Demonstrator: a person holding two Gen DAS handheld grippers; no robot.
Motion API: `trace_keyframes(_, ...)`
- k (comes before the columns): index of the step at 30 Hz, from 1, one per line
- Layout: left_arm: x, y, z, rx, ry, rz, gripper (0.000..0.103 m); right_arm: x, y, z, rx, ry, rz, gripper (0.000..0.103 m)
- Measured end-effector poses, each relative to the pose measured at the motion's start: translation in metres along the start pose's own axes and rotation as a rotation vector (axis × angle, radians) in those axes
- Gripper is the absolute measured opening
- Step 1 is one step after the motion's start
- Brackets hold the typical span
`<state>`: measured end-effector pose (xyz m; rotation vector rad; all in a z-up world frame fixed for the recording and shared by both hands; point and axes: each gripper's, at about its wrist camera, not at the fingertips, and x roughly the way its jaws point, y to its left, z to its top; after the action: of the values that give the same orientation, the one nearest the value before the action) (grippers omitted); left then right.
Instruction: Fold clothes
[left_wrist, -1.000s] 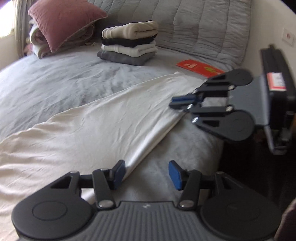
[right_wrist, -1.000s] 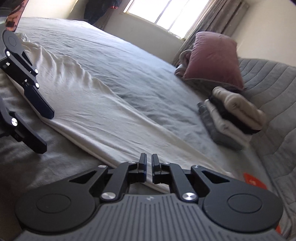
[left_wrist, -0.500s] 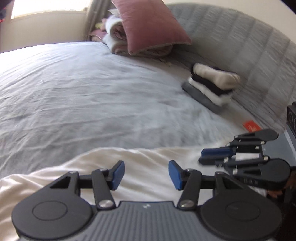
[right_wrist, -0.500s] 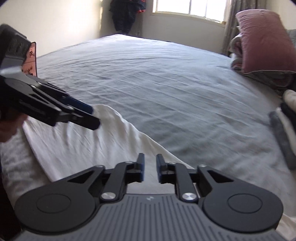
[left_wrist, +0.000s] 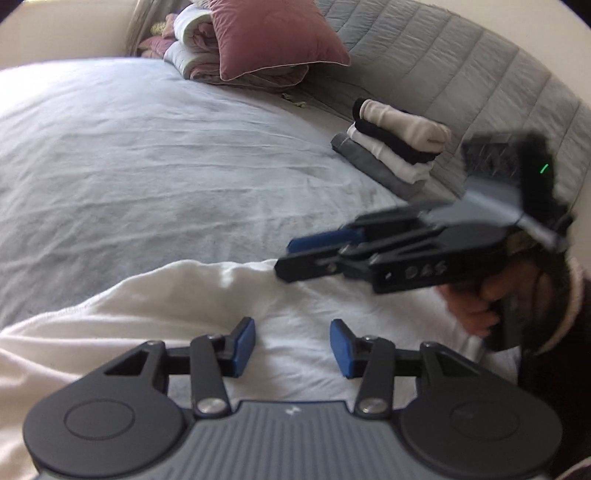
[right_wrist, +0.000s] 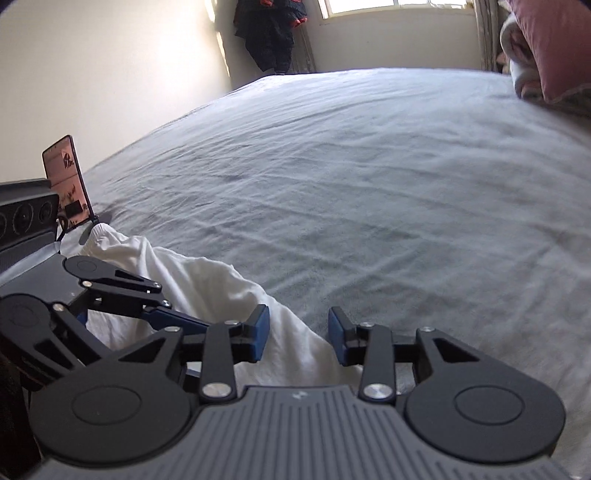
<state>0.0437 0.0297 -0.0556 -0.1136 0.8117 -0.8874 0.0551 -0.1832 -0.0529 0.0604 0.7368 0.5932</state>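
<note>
Left gripper (left_wrist: 292, 345) low centre of its view, jaws part-open and closing, nothing pinched, white garment (left_wrist: 192, 295) under them. Right gripper (right_wrist: 298, 334) jaws narrow and opening, straddling a raised fold of that garment, pads not touching it. Garment lies on the bed (right_wrist: 369, 166); folded stack (left_wrist: 395, 144) upper right.

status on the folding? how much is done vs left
Done: four folded pieces sit in a stack by the quilted headboard. In hand: one white garment lies rumpled on the bed. The left gripper, jaws closing, and the right gripper, jaws opening, both sit over its edge, neither pinching it yet. Left: fold this garment and add it to the stack. No other loose clothes show.
</note>
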Motion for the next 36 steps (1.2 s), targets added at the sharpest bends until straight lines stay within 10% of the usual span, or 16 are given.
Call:
trace_keyframes(8,-0.001,0.026,0.004,-0.209,-0.005,-0.092,0.047,-0.003,0.000,-0.003,-0.058,0.000,0.075,0.011)
trace_keyframes(19,-0.010,0.054,0.000,-0.467,-0.054,-0.184,0.050,-0.015,0.028,-0.013,-0.230,0.001,0.168,0.008)
trace_keyframes(23,-0.010,0.055,-0.001,-0.498,-0.048,-0.117,0.035,-0.009,0.034,-0.018,-0.256,0.036,0.195,0.008)
trace_keyframes(26,-0.007,0.055,-0.004,-0.490,-0.010,-0.017,0.004,-0.007,0.030,-0.018,-0.213,0.045,0.213,0.013)
trace_keyframes(32,-0.019,0.054,-0.016,-0.411,0.002,-0.010,0.004,0.001,-0.003,-0.005,0.077,0.094,0.280,0.019)
trace_keyframes(36,-0.026,0.054,-0.025,-0.343,-0.008,-0.028,0.005,0.018,-0.014,-0.001,0.314,0.121,0.381,0.056)
